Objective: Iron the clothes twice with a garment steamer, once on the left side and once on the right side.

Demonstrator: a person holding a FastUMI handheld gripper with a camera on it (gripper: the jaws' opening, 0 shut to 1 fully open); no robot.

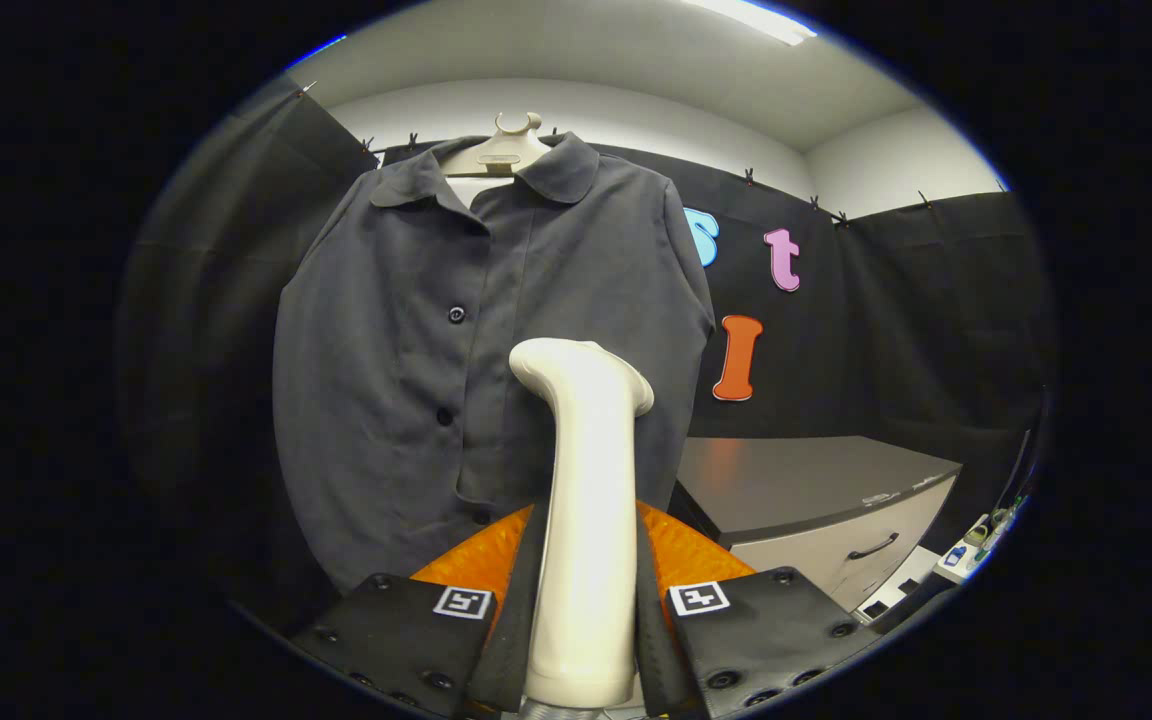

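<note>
Booth wall (pixel 206 330) at far left, dark cloth, slack folds.

Shirt (pixel 406 360): dark, buttoned, collared, on a pale hanger (pixel 506 150) against the wall. Fabric on the shirt's left half falls fairly smooth, with soft vertical folds near the hem. Cannot tell from fabric alone whether any pass has been made there.

Steamer (pixel 586 500): pale, upright, handle running up between the fingers, head bent toward the shirt. Head sits in front of the lower middle of the shirt, just to the right of the button placket. Contact between head and cloth cannot be confirmed; the head looks close to it or on it. No steam visible.

Gripper (pixel 586 600): both fingers clamped against the steamer handle, one each side. Firm grasp, handle held vertical.

Right of shirt: a cabinet (pixel 826 500), grey top, one drawer with a handle, well apart from the steamer. Cables and small items by its far corner, too small to identify.

Progress, as a judgement: steamer picked up and brought to the garment, so the reach is done. Head position suggests a stroke on the right-of-placket panel is at hand or under way. Count of finished passes unknown; at least one side likely remains.
</note>
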